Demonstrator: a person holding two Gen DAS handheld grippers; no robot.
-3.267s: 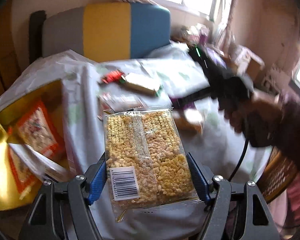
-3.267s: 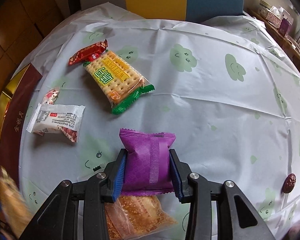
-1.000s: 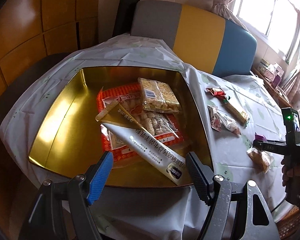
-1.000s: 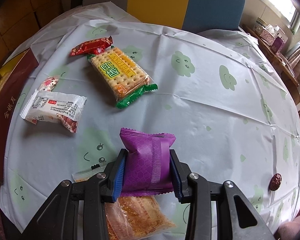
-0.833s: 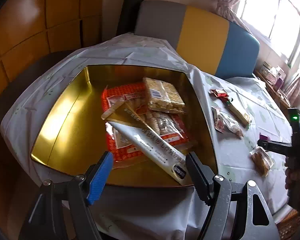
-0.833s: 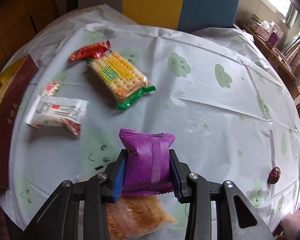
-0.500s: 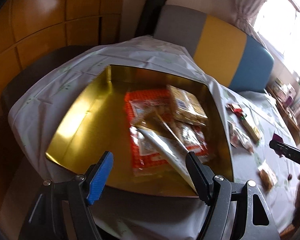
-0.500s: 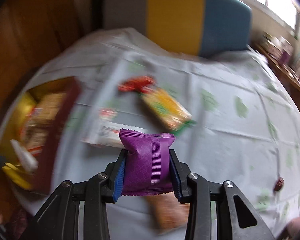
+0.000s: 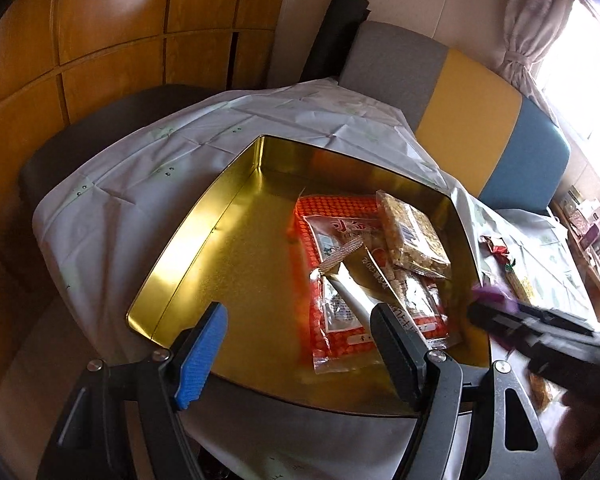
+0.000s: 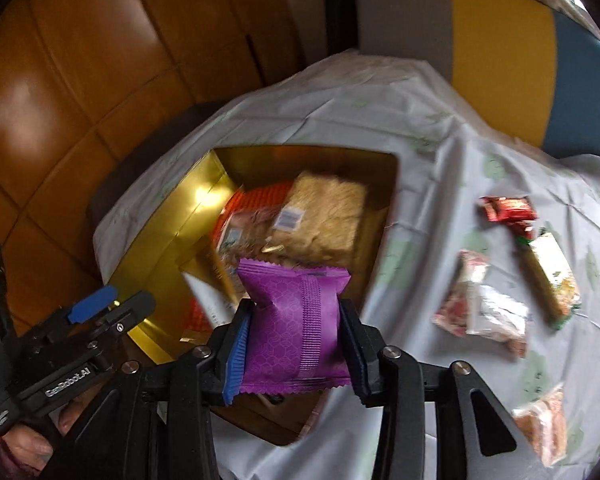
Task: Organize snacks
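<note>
At the left, the left gripper [image 9: 296, 344] hangs over the near edge of the gold tin [image 9: 204, 240], its jaws wide apart with nothing between them. Inside the tin lie an orange packet [image 9: 340, 216], a white tube [image 9: 356, 300] and a grain bar pack [image 9: 414, 236]. The right gripper [image 10: 296, 344] holds a purple packet [image 10: 296, 320] above the tin's near right corner; its jaws have just been opening, yet the pads still press the packet's sides. Farther right on the bench [image 10: 440, 168] lie a red candy [image 10: 508, 209], a cracker pack [image 10: 552, 276] and a white wrapper [image 10: 488, 312].
</note>
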